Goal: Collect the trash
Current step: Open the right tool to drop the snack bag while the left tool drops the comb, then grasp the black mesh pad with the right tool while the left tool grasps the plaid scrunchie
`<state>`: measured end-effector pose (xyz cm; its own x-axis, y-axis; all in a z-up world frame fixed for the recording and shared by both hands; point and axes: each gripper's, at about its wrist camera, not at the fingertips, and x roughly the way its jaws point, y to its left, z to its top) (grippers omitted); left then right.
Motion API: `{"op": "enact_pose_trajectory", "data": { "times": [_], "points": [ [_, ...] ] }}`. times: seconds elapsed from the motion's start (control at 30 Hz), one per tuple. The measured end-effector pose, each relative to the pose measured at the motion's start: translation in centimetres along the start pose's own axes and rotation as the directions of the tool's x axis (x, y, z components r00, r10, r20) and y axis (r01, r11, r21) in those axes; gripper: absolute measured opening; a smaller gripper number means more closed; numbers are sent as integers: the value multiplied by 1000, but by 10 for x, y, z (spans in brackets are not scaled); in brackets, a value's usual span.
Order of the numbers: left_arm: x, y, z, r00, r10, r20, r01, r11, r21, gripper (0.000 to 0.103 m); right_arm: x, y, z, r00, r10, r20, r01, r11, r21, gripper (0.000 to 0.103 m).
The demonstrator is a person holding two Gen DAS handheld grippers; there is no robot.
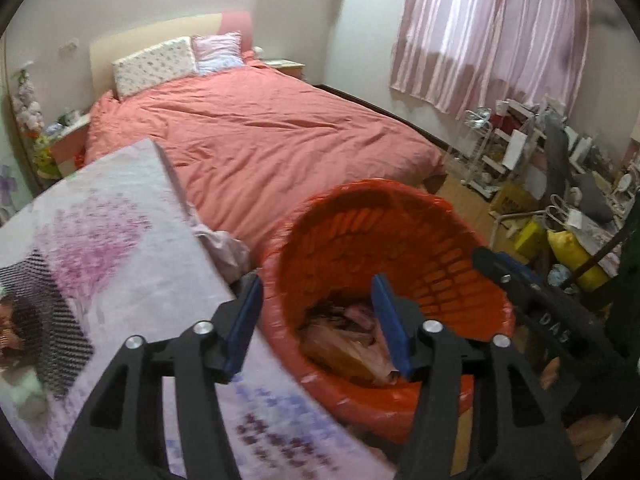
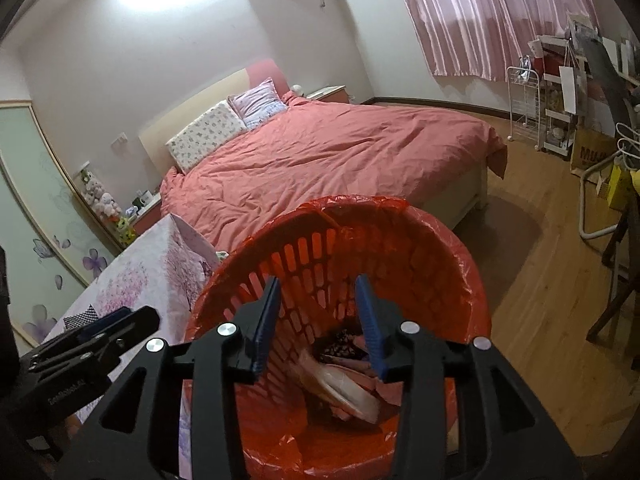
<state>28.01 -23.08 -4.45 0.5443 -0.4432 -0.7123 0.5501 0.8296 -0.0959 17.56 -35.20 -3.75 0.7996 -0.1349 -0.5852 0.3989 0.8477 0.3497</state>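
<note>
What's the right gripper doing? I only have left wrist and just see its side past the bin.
Observer: The right gripper is open with nothing between its pads. It points down into the red bin.
Operator: Any trash on the floor right of the bin? The gripper blocks that for me.
Observer: None that I can see. Only bare wood floor shows between the bin and the foot of the bed.
</note>
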Motion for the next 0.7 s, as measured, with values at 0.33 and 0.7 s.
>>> {"op": "enact_pose_trajectory", "data": {
  "times": [0.33,0.7],
  "points": [
    [-47,62,-37,984,173,39,-172,985,-31,74,-4,35,-5,1000,14,-7,-14,996,-92,46],
    [-109,157,-76,923,380,62,-367,916,-159,77,5,125,-31,983,146,-115,-170,957,-237,46]
  ]
}}
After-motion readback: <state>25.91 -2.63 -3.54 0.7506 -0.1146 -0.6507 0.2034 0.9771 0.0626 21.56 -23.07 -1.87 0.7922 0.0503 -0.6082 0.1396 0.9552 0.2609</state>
